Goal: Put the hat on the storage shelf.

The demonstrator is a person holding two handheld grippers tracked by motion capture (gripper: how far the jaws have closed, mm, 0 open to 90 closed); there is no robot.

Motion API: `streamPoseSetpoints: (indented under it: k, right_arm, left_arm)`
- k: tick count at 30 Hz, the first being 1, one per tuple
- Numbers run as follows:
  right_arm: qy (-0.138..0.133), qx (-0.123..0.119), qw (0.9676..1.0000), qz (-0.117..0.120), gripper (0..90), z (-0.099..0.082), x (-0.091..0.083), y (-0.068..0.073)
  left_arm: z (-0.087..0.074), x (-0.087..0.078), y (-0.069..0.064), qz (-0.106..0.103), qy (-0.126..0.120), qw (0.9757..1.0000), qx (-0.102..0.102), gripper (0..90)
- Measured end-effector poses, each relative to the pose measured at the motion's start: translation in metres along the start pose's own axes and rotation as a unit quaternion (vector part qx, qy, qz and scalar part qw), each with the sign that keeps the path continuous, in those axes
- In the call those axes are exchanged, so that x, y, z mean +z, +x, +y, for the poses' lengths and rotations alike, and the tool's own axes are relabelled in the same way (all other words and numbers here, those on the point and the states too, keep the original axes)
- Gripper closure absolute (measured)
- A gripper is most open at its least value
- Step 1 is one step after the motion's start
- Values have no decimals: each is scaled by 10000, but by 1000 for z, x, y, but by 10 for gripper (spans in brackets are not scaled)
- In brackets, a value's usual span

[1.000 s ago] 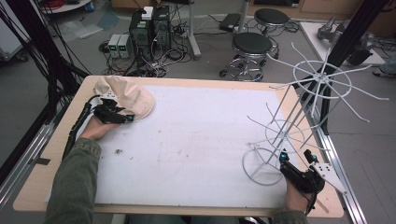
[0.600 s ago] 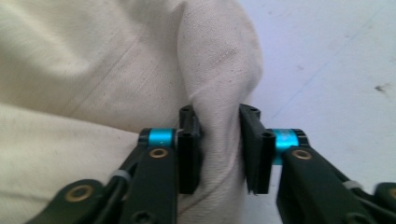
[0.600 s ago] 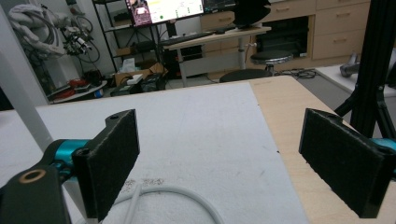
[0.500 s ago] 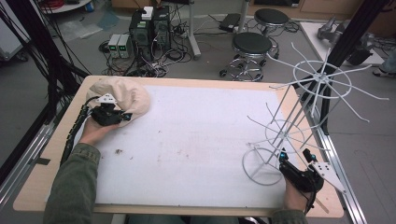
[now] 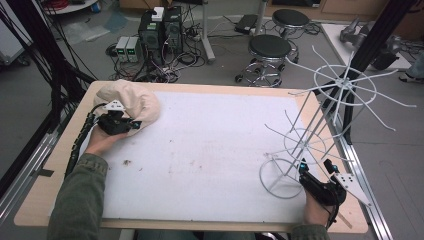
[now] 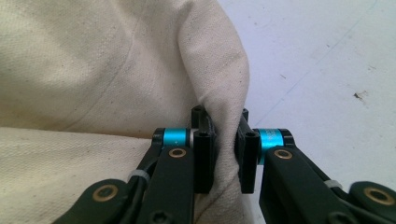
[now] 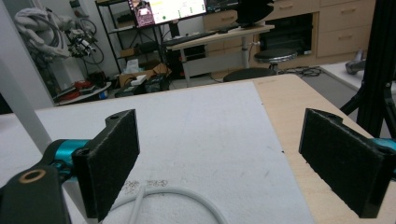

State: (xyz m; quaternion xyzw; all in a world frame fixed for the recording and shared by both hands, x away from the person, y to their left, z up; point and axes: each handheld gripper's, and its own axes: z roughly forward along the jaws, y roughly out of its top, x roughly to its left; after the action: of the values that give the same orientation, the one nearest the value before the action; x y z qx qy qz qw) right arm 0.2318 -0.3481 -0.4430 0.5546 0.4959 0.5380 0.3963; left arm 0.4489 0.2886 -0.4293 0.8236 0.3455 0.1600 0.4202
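Cream canvas, bunched into one soft cloth hat, lies at the far left corner of the bench. The left gripper has its jaws closed narrowly on a fold of the fabric; in the left gripper view the pinched ridge stands up between the two black pads.

A second ago the hat lay flatter and spread out on the bench, with the gripper resting on it. Now the fabric is gathered into a rounder, higher mound around the jaws. That suggests the grasp has taken hold and the hat is starting to lift, likely the first step toward carrying it across to the rack.

One white wire rack stands near the right edge of the bench, with thin arms radiating from a leaning pole and a ring base. The right gripper sits at the near right corner, just beside that ring, with its jaws spread wide and nothing between them; it has not moved.

Count: one hat, one rack, two grippers.
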Motion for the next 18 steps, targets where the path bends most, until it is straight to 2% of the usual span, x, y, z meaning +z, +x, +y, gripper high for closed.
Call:
streamPoseSetpoints:
  k: [5, 6, 18]
  right_arm:
    - [44, -5, 10000, -24, 113, 0, 0, 0]
    - [41, -18, 10000, -29, 113, 0, 0, 0]
    - [60, -39, 10000, 22, 113, 0, 1, 1]
  left_arm:
    - [-1, -6, 1, 1, -121, 9999, -48, 812]
    - [0, -10, 1, 22, -203, 9997, -121, 812]
    - [10, -34, -5, 47, -563, 9983, -168, 811]
